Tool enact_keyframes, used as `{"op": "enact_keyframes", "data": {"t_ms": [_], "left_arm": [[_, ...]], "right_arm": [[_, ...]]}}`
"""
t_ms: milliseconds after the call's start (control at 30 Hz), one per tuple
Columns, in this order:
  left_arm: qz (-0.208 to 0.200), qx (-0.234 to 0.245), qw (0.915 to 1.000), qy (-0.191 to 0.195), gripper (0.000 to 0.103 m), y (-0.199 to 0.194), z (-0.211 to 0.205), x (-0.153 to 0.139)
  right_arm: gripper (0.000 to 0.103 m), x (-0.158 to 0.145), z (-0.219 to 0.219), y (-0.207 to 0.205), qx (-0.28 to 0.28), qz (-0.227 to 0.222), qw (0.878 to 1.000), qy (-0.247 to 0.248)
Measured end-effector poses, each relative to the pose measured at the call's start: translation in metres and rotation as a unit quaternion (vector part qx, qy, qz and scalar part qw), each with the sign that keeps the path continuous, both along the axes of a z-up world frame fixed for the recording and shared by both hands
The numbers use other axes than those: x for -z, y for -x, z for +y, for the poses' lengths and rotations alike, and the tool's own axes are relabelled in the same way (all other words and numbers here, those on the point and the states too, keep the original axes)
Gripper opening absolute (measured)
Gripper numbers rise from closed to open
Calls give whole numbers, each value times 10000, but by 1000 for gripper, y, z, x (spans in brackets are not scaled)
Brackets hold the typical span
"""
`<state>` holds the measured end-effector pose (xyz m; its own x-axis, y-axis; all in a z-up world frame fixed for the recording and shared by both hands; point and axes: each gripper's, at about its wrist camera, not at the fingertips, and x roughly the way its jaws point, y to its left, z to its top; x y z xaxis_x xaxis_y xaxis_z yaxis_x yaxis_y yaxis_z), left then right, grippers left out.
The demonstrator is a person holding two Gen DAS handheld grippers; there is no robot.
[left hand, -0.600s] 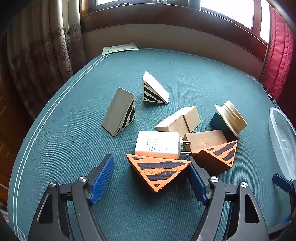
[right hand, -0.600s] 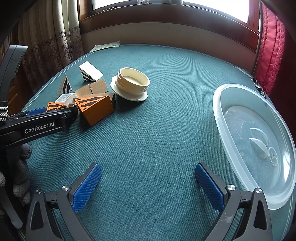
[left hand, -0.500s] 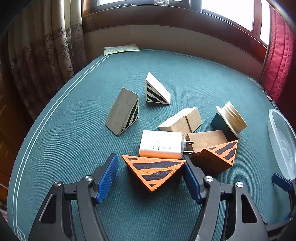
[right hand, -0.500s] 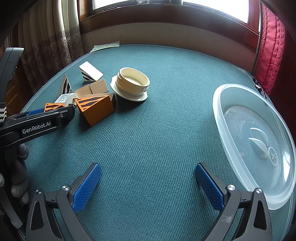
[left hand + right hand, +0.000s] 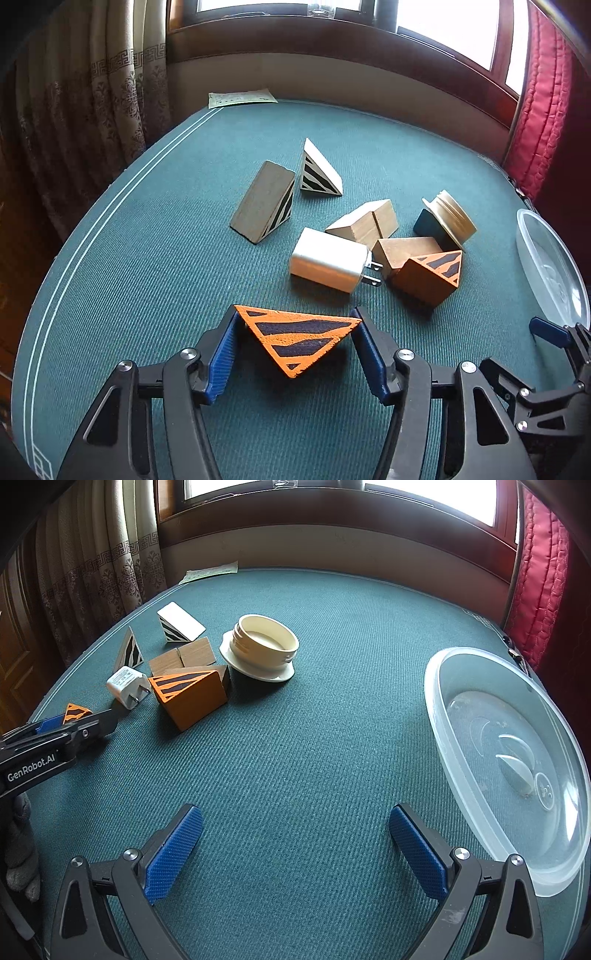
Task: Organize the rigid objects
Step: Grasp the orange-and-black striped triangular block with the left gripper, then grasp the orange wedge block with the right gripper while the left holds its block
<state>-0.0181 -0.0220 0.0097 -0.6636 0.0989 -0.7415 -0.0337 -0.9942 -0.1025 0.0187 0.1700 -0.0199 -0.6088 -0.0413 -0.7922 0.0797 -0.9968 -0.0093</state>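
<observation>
My left gripper (image 5: 295, 332) is shut on an orange wedge with black stripes (image 5: 295, 338), its blue pads against both ends, and holds it above the green table; it also shows in the right wrist view (image 5: 75, 713). Beyond it lie a white plug charger (image 5: 328, 259), a second orange striped wedge (image 5: 432, 275), plain wooden wedges (image 5: 367, 223), two black-and-white striped wedges (image 5: 266, 201) and a cream threaded ring (image 5: 264, 646). My right gripper (image 5: 293, 843) is open and empty over bare cloth, left of a clear plastic bowl (image 5: 439, 709).
The table (image 5: 332, 738) is round with a green cloth. A paper slip (image 5: 240, 98) lies at its far edge. Curtains hang at the left, a red cushion (image 5: 535, 572) at the right, a window ledge behind.
My left gripper has closed on the orange striped wedge and drawn it back and up, away from the charger. My right gripper has not moved.
</observation>
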Motion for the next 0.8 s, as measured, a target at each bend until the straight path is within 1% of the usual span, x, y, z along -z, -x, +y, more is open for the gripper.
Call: {"op": "enact_keyframes", "data": {"t_ms": [233,300,433,533,600,633,667,733,800], "left_arm": [[14,73,9999,-125,61,-7,-5,-1],[15,109,9998,-162,64,-9,-5,-1],[0,106,9996,-247,76,-9,-7,-2],[12,78,9996,-263,76,-11,-9,-1],[25,83,9997,-243,76,-12,-10,-1],[33,106,9996,-258,73,-12,-10,-1],[48,130,9995,-288,66,-13,-10,-1],[58,181,9992,-364,60,-14,-12,-1],[68,180,9988,-440,59,-14,-15,-2]], "right_arm": [[103,-1,1,2,27,-2,10000,-16],[103,-2,1,2,30,-8,10000,-18],[103,-3,-1,6,94,-50,9999,46],[103,-7,-6,7,-16,-46,9994,335],[103,-11,-13,11,-105,-23,9988,472],[103,-13,-16,13,-131,24,9987,485],[103,-16,-20,15,-154,85,9987,482],[103,-20,-24,21,-203,146,9984,509],[103,-24,-28,26,-236,205,9978,591]]}}
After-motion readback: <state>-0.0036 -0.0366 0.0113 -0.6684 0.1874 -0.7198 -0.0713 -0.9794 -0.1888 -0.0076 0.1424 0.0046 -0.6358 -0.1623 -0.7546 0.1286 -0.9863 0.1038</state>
